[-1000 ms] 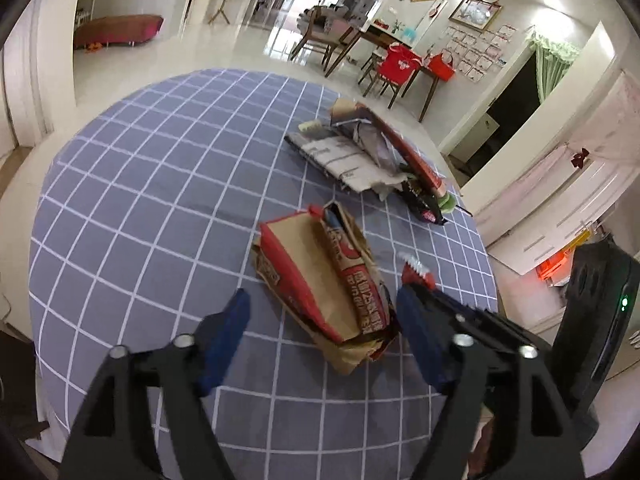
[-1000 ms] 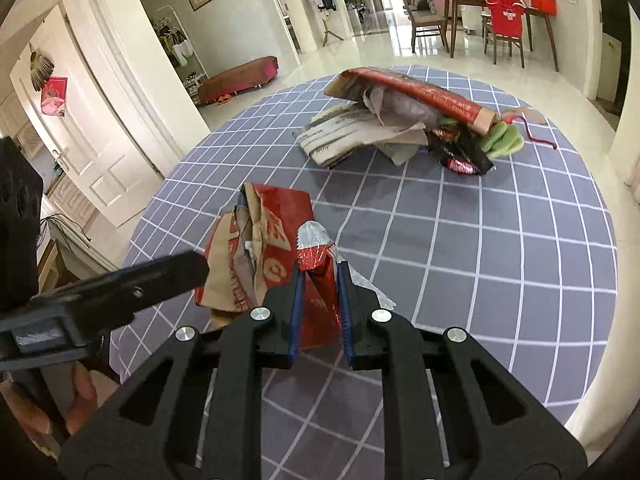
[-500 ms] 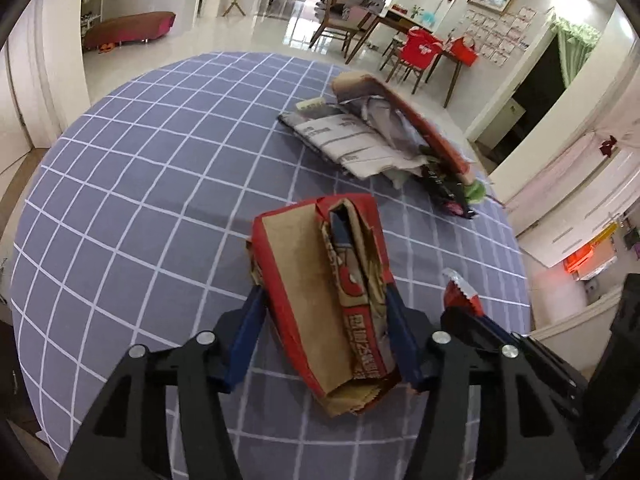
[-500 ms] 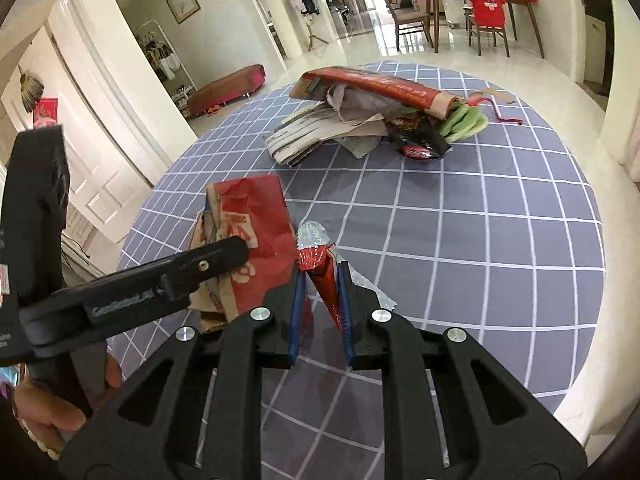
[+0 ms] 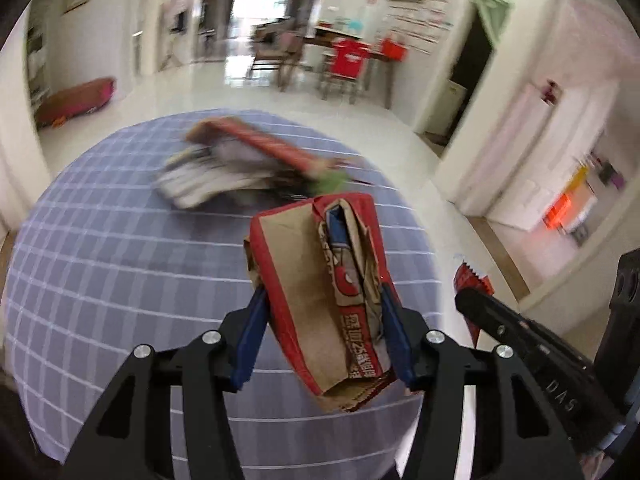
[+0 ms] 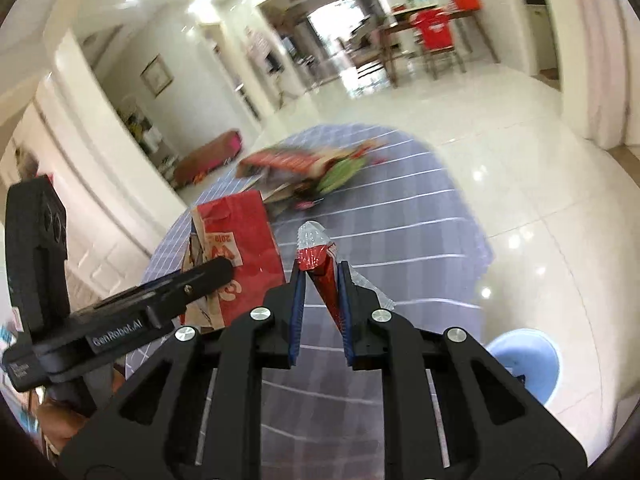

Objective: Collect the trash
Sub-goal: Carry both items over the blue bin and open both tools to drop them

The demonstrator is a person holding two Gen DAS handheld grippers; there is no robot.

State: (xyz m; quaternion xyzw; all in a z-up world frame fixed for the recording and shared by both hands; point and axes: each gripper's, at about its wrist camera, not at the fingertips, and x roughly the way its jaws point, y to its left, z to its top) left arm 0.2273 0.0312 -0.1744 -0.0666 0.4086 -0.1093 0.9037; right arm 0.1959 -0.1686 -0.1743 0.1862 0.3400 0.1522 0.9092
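Lifted off the checked worktop [image 5: 100,264], the crumpled paper bag [image 5: 320,280] clenched across its middle in the left claw [image 5: 320,320] looks light and floppy, while the right claw [image 6: 320,284] pinches a thin, slippery-looking red wrapper [image 6: 316,256] near its tip.
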